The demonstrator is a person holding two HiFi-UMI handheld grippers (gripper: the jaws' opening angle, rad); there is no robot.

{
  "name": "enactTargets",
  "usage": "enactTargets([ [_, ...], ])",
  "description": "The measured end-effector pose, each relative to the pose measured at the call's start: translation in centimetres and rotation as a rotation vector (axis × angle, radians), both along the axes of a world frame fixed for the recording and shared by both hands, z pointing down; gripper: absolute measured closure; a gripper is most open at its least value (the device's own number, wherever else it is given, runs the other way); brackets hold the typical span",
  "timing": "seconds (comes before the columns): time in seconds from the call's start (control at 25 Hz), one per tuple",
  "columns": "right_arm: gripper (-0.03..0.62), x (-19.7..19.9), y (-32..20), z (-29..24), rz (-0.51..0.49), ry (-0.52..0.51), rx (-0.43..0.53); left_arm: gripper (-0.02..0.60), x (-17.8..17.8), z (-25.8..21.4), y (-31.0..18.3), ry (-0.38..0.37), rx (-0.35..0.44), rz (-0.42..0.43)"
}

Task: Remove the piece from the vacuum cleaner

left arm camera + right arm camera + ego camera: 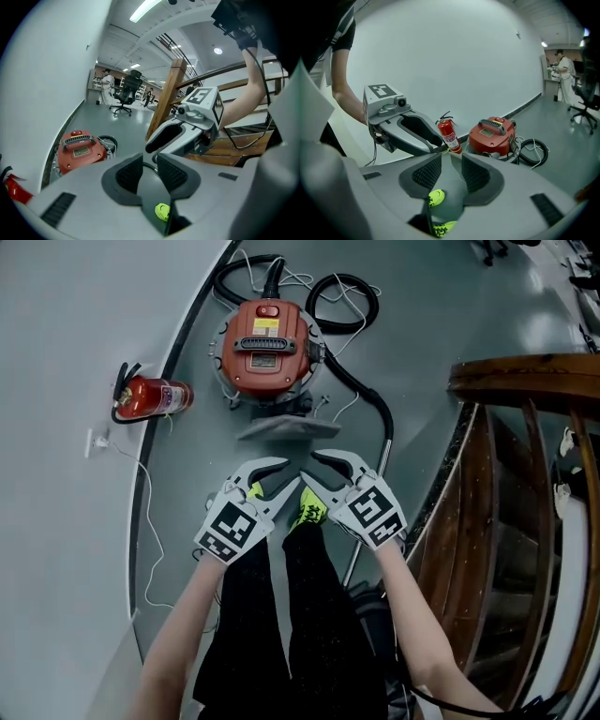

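Note:
The red vacuum cleaner (267, 345) stands on the grey floor ahead of me, with a black handle on its lid. A flat grey piece (286, 429) lies against its near side. A black hose (361, 390) runs from the body round to a metal tube (370, 521). My left gripper (287, 474) and right gripper (309, 468) hover side by side, short of the grey piece, tips close together. Both stand open with nothing between the jaws. The vacuum cleaner (79, 149) shows left of the left gripper (150, 171), and the vacuum cleaner (492, 133) shows beyond the right gripper (451, 171).
A red fire extinguisher (150, 397) lies by the curved wall (84, 352). A wooden stair railing (525, 381) stands at the right. Thin white cables (141, 512) trail on the floor. My yellow-green shoes (309, 507) are below the grippers. An office chair (125, 91) stands far off.

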State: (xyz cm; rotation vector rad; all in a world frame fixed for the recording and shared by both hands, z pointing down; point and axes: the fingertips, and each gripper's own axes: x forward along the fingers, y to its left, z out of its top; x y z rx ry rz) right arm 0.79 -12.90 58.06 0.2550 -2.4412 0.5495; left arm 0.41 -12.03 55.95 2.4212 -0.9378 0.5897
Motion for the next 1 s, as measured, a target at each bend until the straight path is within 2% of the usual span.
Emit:
enactTargets([
  [0.6,0.413,-1.1,-2.1,8.3,-0.042,0.074,0.053,0.390,-2.1,8.7,-2.2,-0.111,-0.017,-0.009],
  [0.72,0.404,-1.2,-2.6,9.6,-0.055,0.106,0.075,0.380,-2.4,10.1,-2.8,-0.137,-0.018,-0.007],
  [0.84,0.388,-1.1,-2.9,11.3,-0.086,0.159,0.103,0.334,-2.6,11.9,-3.2,-0.181,-0.025,0.000],
  [1.0,0.364,-1.4,-3.8,12.9,-0.118,0.204,0.131,0.314,-2.9,13.7,-3.9,-0.216,-0.033,0.018],
])
